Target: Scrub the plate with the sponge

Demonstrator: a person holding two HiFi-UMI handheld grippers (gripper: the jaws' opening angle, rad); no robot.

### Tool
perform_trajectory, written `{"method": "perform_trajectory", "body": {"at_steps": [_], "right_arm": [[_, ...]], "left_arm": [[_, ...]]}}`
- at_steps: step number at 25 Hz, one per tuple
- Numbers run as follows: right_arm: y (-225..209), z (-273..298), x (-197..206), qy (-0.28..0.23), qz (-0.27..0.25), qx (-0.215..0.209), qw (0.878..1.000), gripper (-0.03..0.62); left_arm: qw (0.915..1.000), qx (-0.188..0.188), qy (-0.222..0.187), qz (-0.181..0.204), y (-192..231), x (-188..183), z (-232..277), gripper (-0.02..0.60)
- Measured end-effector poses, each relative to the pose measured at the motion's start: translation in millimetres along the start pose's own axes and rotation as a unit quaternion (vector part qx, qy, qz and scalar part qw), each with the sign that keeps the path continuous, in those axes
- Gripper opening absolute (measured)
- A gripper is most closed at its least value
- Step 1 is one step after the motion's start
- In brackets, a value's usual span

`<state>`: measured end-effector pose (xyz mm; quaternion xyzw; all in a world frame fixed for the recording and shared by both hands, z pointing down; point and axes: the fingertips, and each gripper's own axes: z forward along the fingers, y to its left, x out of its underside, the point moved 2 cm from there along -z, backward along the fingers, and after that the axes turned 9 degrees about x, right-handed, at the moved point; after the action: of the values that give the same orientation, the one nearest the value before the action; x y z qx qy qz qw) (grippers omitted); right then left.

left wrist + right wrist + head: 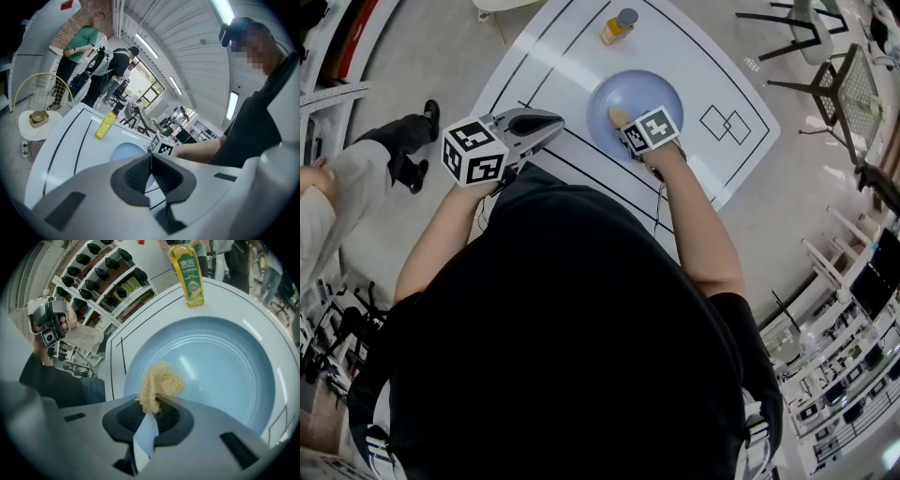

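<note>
A light blue plate [652, 94] [220, 357] [126, 151] lies on the white table [572, 56]. My right gripper [623, 127] [152, 401] is shut on a tan fibrous sponge [159, 383] [619, 116], held over the plate's near left part. Whether the sponge touches the plate I cannot tell. My left gripper [551, 124] [151, 161] is shut with nothing in it, raised at the table's near left edge, left of the plate.
A yellow soap bottle [619, 25] [188, 273] [105, 125] stands beyond the plate. Black lines and two squares [727, 122] mark the table. A person [356, 178] stands at the left. A round wire-backed stool [37, 119] with a bowl is off the table.
</note>
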<state>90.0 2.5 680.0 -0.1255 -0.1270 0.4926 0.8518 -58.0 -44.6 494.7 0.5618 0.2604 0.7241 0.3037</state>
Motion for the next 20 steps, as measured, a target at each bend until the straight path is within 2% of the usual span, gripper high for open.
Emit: {"method": "perform_trajectory", "body": {"at_steps": [11, 20], "right_arm": [[-12.1, -1.6, -23.3, -0.022, 0.013, -0.012, 1.000, 0.041], [-30.1, -4.2, -30.8, -0.033, 0.024, -0.005, 0.999, 0.041]], "left_arm": [[1.0000, 0.003, 0.008, -0.003, 9.9, -4.5, 3.8, 0.009], [0.9999, 0.005, 0.014, -0.006, 15.8, -8.8, 10.4, 0.009]]}}
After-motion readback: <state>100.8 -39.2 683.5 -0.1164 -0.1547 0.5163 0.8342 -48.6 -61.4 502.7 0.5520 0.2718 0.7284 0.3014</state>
